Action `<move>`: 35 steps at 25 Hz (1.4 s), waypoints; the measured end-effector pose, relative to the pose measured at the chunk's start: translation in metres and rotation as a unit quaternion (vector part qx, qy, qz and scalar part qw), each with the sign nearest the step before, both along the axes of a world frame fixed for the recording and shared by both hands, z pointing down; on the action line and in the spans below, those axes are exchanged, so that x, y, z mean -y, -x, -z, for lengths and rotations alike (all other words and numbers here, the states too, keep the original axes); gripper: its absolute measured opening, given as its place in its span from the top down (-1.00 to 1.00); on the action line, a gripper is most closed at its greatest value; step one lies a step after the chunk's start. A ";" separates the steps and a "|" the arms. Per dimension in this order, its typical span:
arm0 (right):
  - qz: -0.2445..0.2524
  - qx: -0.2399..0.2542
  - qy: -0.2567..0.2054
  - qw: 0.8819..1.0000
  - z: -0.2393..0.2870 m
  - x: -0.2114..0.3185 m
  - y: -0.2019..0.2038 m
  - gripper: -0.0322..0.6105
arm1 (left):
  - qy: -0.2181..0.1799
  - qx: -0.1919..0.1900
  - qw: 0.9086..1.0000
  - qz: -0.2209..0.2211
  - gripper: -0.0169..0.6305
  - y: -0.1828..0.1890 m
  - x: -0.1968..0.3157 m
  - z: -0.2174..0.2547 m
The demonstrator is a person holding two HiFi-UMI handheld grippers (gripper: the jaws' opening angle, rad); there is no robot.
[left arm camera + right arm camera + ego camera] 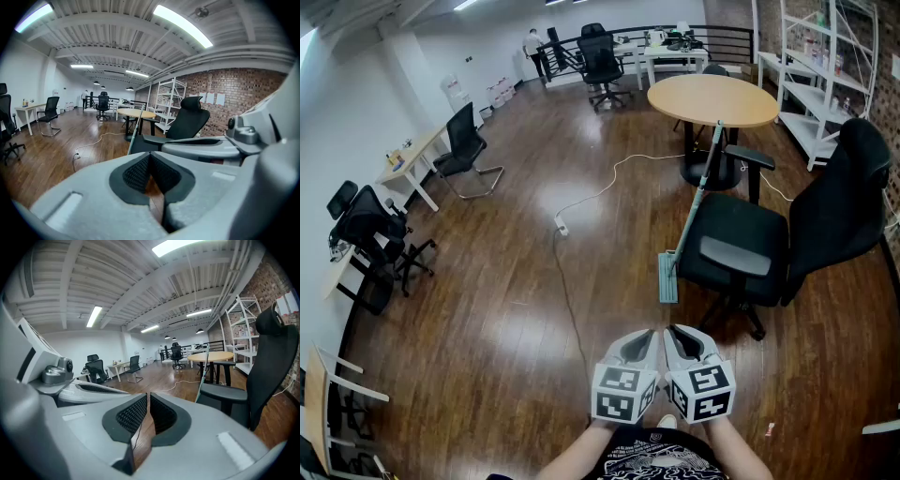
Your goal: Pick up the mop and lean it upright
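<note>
- Near side, low and centre: left gripper (641,337) and right gripper (679,335) sit side by side. Both are clenched on nothing, well apart from the mop.
- Mop (695,199) is to their far right. Mop head (667,277) is flat on the wood floor. The handle slants up and away along the left side of the black office chair (741,248), toward the round table (712,98).
- Can't tell whether the handle rests on the chair arm, the seat edge or the table.
- Risk: the chair looks to be on castors. Bump it on approach and it rolls or swivels, the support goes, and the handle drops.
- Risk: the floor is glossy, so the mop head could skate out if the lean gets shallower.
- Risk: the jaws must part before reaching in. Arriving clamped would just poke the thin handle sideways off its rest.
- Risk: the handle is thin and round. Pinch it off-centre and it may twist or slide through the pads.
- Risk: white cable (614,178) and power strip (562,225) lie on the floor left of the mop. Walking in from that side could snag a foot.
- Judgement: the mop looks fairly upright already, so any touch mostly adds risk.
</note>
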State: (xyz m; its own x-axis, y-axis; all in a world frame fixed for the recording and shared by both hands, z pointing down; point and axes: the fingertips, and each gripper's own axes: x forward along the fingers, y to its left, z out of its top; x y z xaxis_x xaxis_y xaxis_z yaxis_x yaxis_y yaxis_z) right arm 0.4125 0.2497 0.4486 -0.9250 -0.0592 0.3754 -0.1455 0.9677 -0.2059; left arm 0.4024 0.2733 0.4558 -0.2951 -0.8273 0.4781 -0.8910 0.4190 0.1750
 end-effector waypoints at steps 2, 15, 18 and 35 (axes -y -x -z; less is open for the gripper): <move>0.002 -0.001 0.000 1.000 -0.003 0.005 0.011 0.84 | 0.000 -0.002 1.000 0.001 0.94 0.010 0.006 -0.004; -0.016 -0.030 -0.012 0.999 -0.024 0.053 0.149 0.84 | -0.007 -0.026 0.999 -0.021 0.94 0.152 0.057 -0.026; -0.024 -0.034 -0.014 0.999 -0.022 0.063 0.192 0.83 | -0.009 -0.031 0.999 -0.032 0.94 0.194 0.067 -0.025; -0.050 -0.037 -0.021 0.998 -0.019 0.085 0.360 0.84 | -0.015 -0.041 0.997 -0.056 0.94 0.366 0.090 -0.021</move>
State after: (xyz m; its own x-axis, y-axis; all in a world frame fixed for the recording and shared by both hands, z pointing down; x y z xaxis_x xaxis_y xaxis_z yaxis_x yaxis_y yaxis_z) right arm 0.0528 0.1642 0.4676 -0.8833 -0.1662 0.4383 -0.2546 0.9552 -0.1509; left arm 0.0366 0.1831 0.4770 -0.1610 -0.8673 0.4710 -0.9138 0.3112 0.2609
